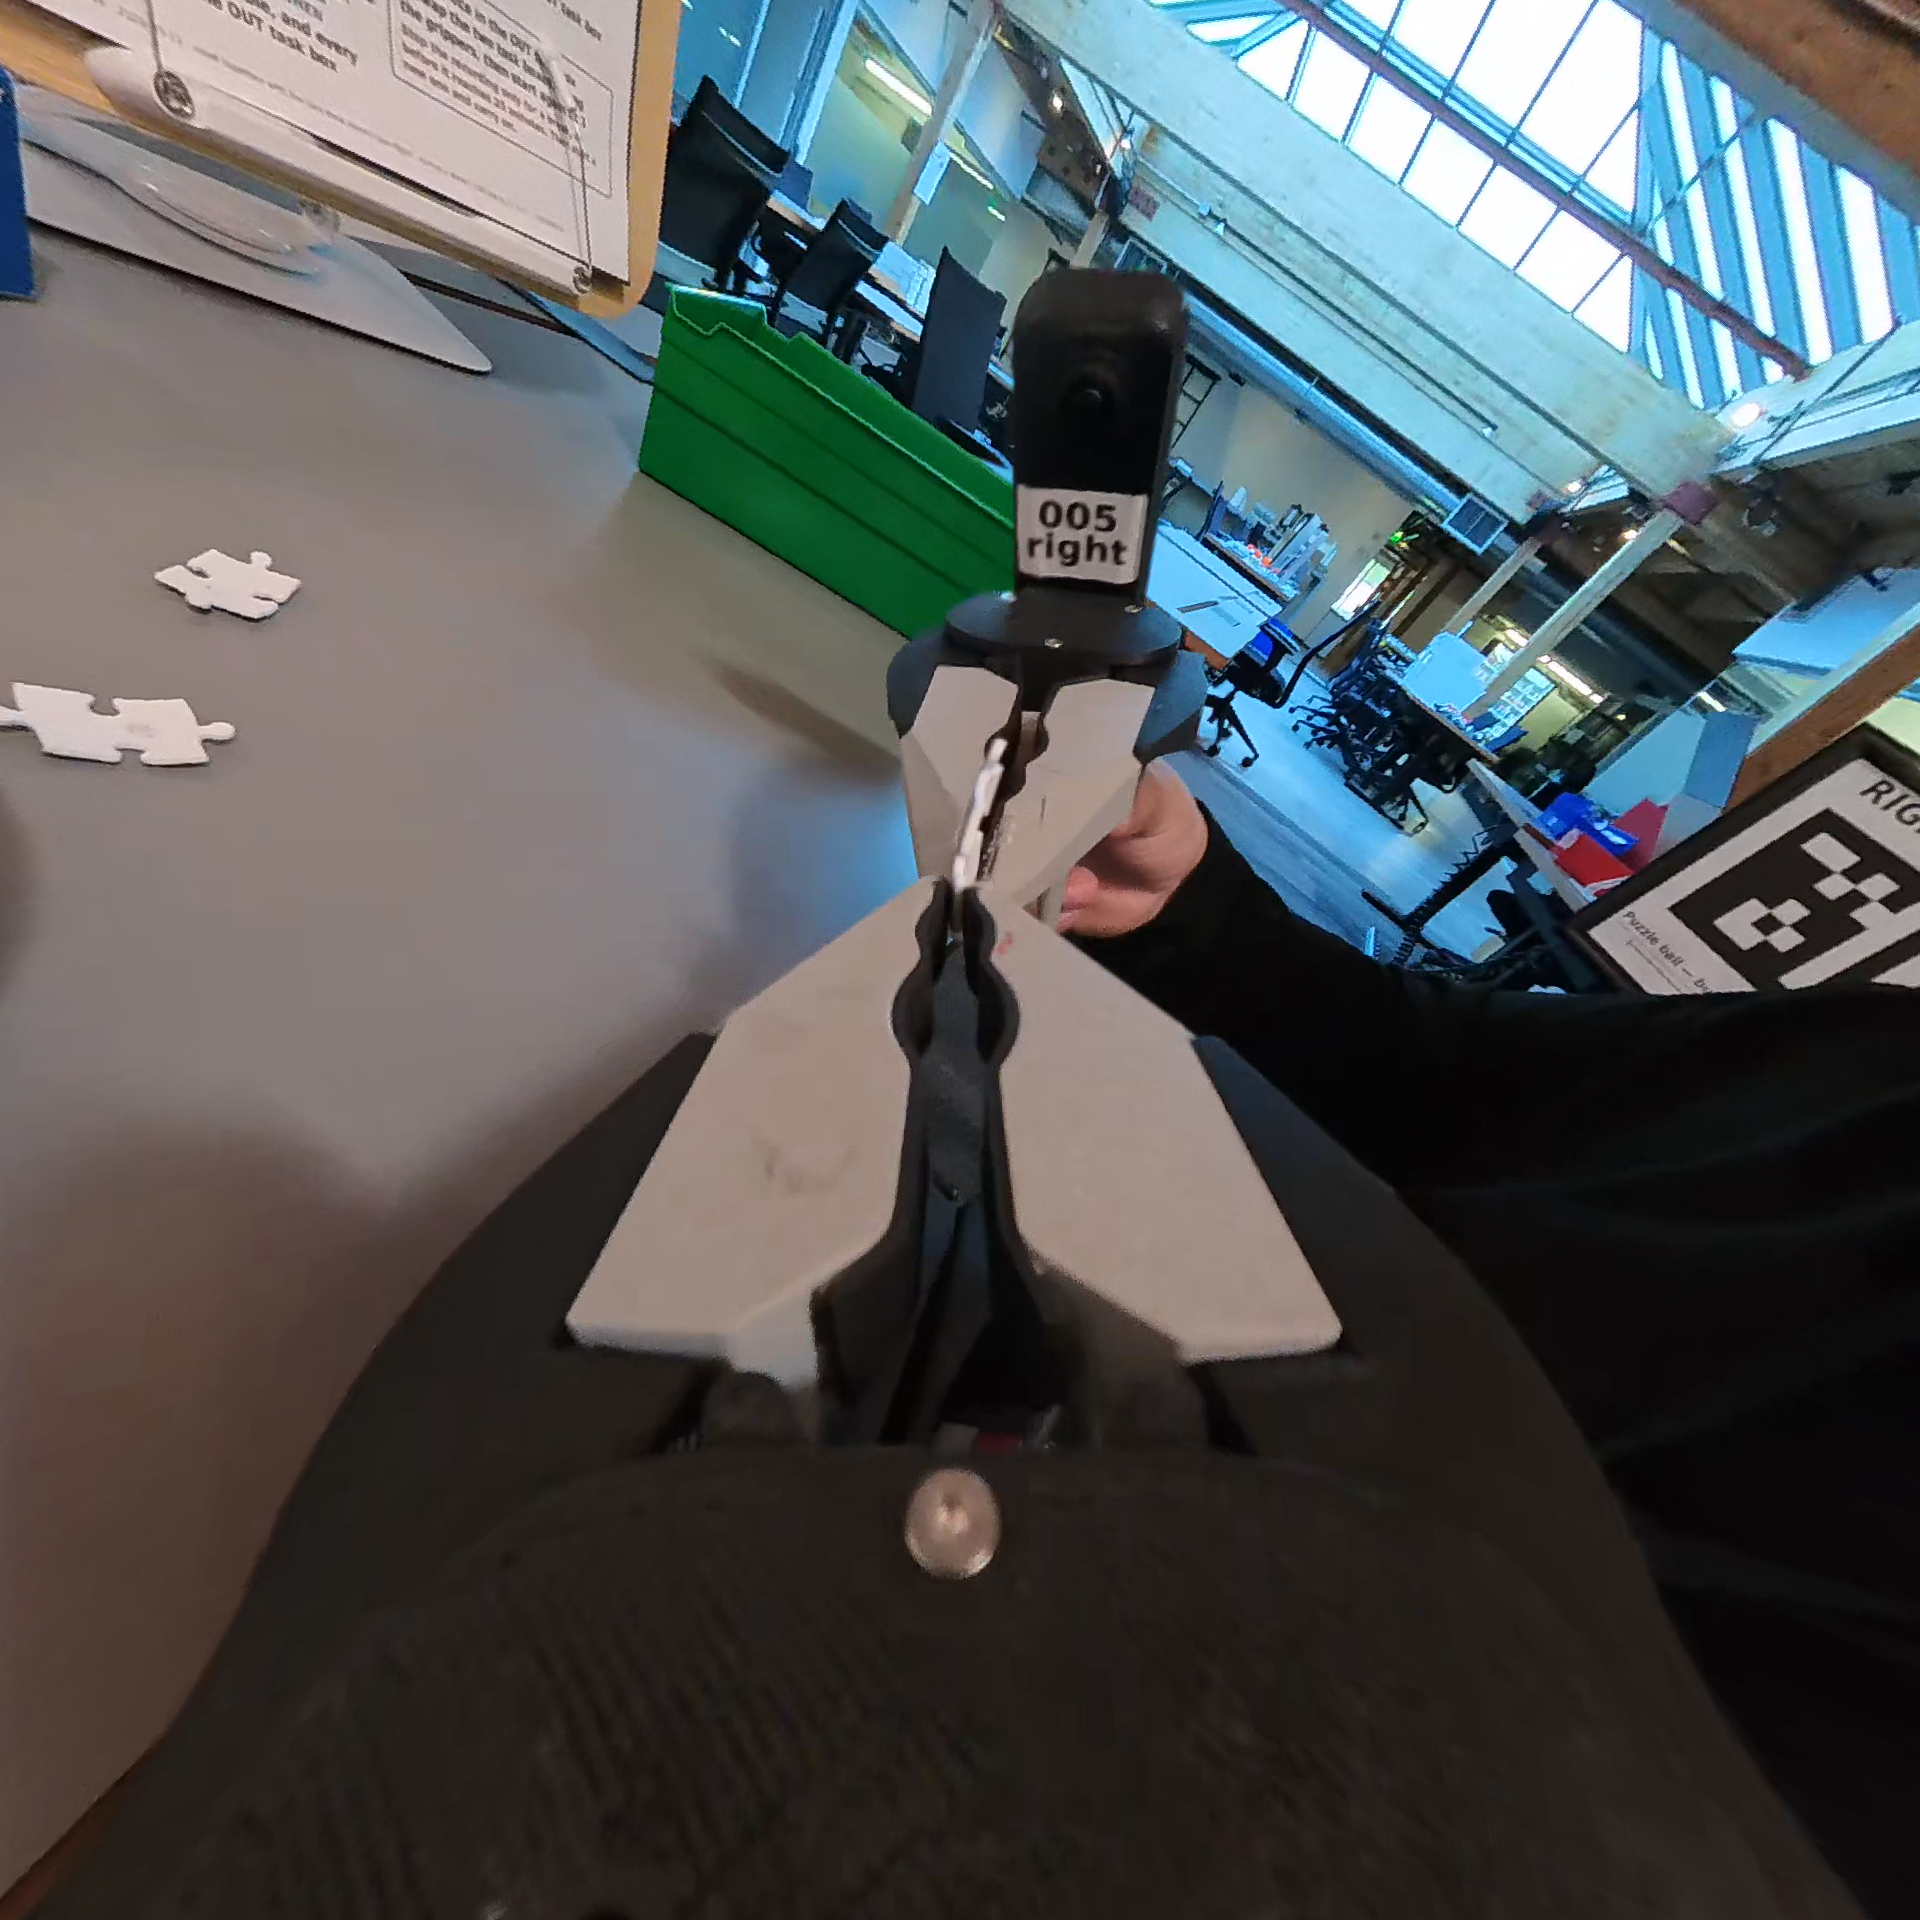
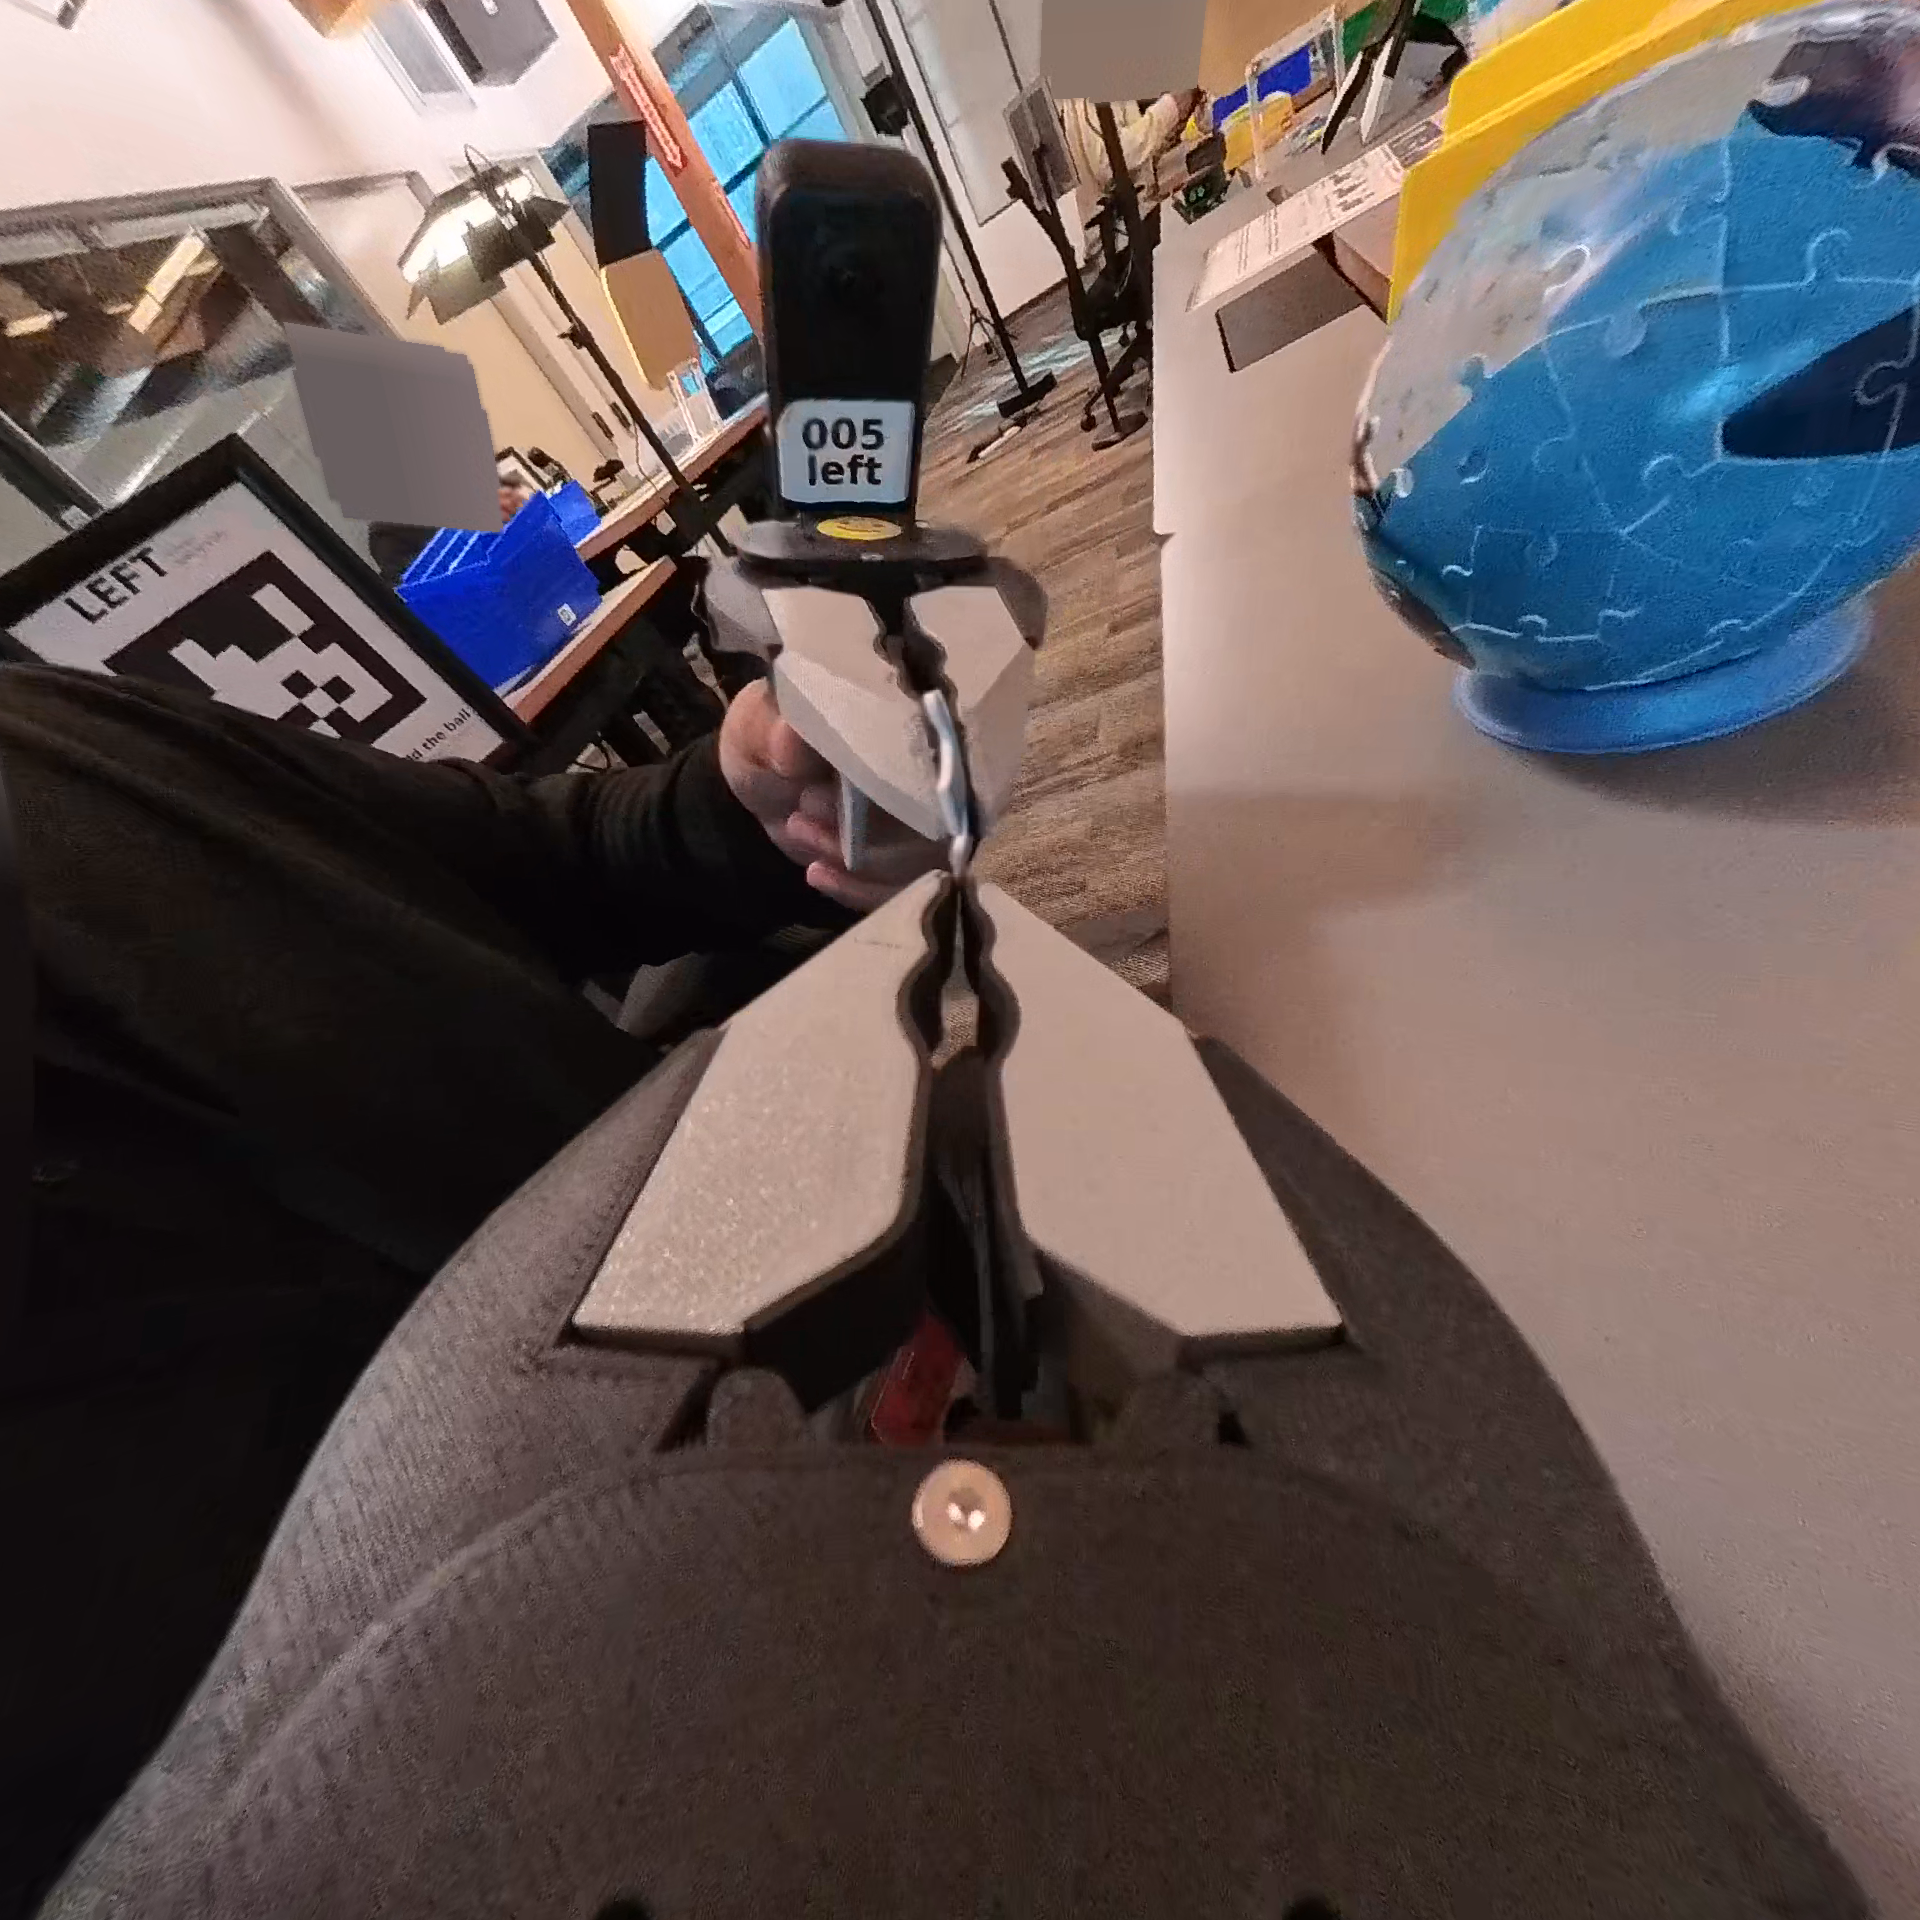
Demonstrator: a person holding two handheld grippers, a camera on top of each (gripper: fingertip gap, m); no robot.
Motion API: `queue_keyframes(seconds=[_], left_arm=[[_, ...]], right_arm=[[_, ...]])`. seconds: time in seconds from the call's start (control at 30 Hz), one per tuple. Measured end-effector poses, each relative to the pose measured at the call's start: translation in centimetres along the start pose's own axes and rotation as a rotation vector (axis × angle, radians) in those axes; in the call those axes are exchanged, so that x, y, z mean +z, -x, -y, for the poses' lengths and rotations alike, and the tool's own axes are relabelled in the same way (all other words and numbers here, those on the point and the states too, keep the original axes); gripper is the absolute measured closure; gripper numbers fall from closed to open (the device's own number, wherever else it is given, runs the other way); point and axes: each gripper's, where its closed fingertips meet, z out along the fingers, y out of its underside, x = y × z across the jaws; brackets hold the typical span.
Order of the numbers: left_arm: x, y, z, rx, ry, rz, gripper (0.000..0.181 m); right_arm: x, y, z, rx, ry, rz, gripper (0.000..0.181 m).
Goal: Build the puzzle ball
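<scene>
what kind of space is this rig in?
Likely an open-plan office or lab: rows of desks with black office chairs, a skylight roof, light stands, and a printed marker board beside the grey table.

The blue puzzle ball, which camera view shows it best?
The right wrist view. There the blue puzzle ball sits on its blue stand on the grey table, with its seams and a dark gap of missing pieces visible. The left wrist view does not show the ball, only loose white puzzle pieces on the table.
</scene>
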Motion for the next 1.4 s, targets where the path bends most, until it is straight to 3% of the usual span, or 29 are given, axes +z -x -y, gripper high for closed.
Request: queue_keyframes(seconds=[0.13, 0.37, 0.83, 0.9, 1.0, 1.3, 1.4], left_arm=[[0.1, -0.1, -0.5, 0.008, 0.008, -0.008, 0.181], [-0.1, -0.4, 0.5, -0.167, -0.132, -0.143, 0.181], [-0.6, 0.1, 1.0, -0.151, -0.174, -0.099, 0.181], [-0.7, 0.0, 1.2, -0.141, -0.193, -0.101, 0.181], [-0.6, 0.3, 0.9, -0.138, -0.175, -0.079, 0.181], [-1.4, 0.3, 1.4, -0.167, -0.173, -0.094, 0.18], [-2.6, 0.8, 1.8, -0.1, -0.158, -0.037, 0.17]], right_arm=[[-0.2, -0.1, 0.2, -0.046, 0.02, -0.041, 0.181], [-0.4, 0.1, 1.5, -0.111, 0.022, -0.123, 0.181], [-0.9, 0.0, 2.5, -0.029, -0.09, -0.073, 0.181], [-1.2, -0.7, 2.7, -0.01, -0.109, -0.108, 0.156], [-1.2, -0.1, 2.8, -0.038, -0.113, -0.077, 0.181], [-0.8, 0.0, 3.3, -0.185, -0.024, -0.183, 0.181], [-1.2, -0.5, 3.4, -0.229, 0.029, -0.246, 0.181]])
